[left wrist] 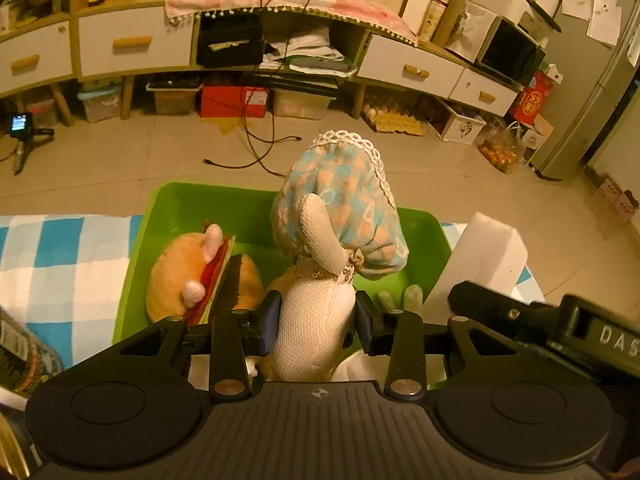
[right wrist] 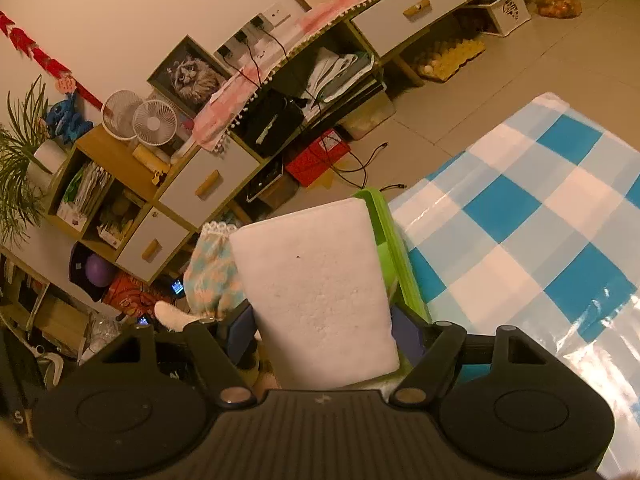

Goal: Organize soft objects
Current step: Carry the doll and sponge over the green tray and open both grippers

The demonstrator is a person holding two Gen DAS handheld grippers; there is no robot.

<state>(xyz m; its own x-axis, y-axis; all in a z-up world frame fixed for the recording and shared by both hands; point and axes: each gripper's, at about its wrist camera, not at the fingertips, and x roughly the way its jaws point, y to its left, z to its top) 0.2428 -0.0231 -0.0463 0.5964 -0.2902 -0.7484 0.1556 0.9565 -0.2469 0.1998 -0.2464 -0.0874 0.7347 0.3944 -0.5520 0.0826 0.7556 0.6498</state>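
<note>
My left gripper (left wrist: 316, 320) is shut on a cream knitted doll (left wrist: 316, 320) in a blue-and-peach checked dress (left wrist: 348, 208), held upside down over the green bin (left wrist: 176, 208). A plush hamburger toy (left wrist: 200, 276) lies in the bin at the left. My right gripper (right wrist: 324, 332) is shut on a white foam block (right wrist: 316, 292), held upright beside the bin's right rim (right wrist: 384, 232); the block also shows in the left wrist view (left wrist: 480, 256). The doll's dress (right wrist: 212, 272) shows left of the block in the right wrist view.
The bin stands on a blue-and-white checked tablecloth (right wrist: 532, 220) at the table's far edge. Beyond are a tiled floor with loose cables (left wrist: 256, 152), a low cabinet with drawers (left wrist: 136, 44), storage boxes, and a small camera on a tripod (left wrist: 22, 128).
</note>
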